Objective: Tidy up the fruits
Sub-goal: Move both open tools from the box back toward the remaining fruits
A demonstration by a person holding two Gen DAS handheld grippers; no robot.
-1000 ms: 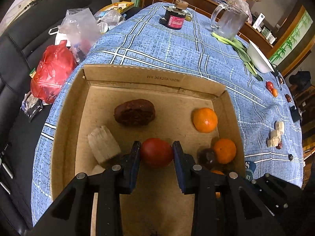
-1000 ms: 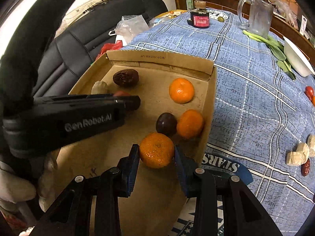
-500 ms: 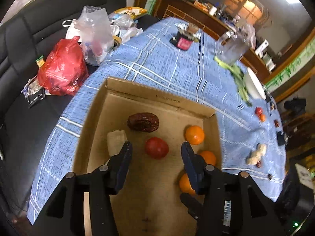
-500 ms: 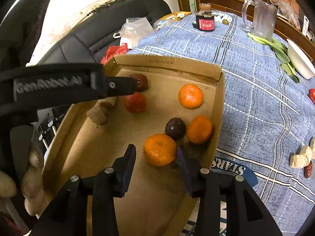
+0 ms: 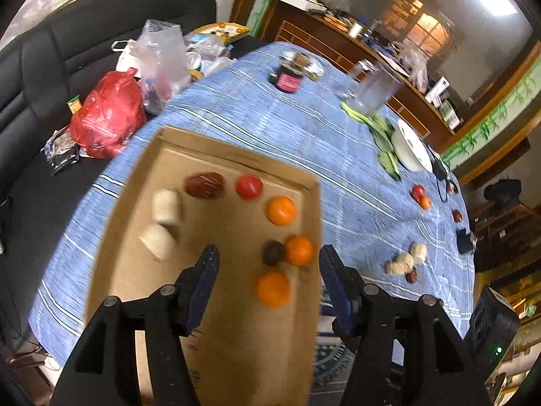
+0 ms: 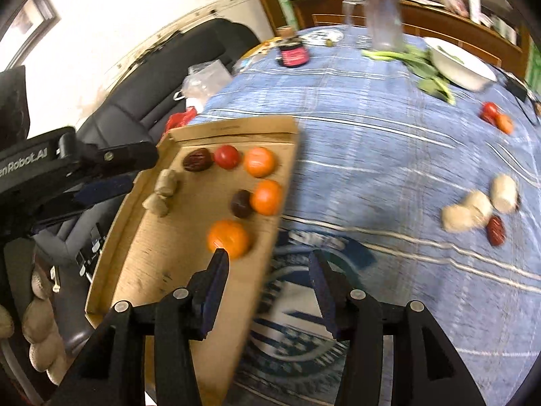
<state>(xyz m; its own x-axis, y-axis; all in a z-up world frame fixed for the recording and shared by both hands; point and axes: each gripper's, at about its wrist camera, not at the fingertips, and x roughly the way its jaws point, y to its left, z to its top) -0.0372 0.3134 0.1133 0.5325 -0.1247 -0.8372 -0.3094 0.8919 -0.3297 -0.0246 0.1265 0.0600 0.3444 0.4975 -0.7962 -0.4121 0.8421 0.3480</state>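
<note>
**Mia:** Where is all the fruit?

**Ben:** Most of it sits in the cardboard box [image 5: 306,233] on the desk [image 5: 304,135] with the blue cloth. At the far end of the box there is a brown date [image 5: 204,185], then a red tomato [image 5: 249,186], then an orange [image 5: 281,210] in a row. Nearer, a dark plum [image 5: 273,252] touches a second orange [image 5: 299,250]. A third orange [image 5: 273,288] lies closest.

**Mia:** And the pale lumps?

**Ben:** Two pale chunks [image 5: 165,206] lie by the box's left wall. More pale pieces [image 6: 473,206] and a small red fruit [image 6: 489,110] are out on the cloth, well apart from the box.

**Mia:** Is anything being pinched?

**Ben:** No. The left hand-held gripper [image 5: 267,270] is spreading its jaws above the box, gripping nothing. The right hand-held gripper [image 6: 268,275] is spreading too, over the box's right edge, and it is empty. The closest orange is just beside its left finger [image 6: 216,280].
</note>
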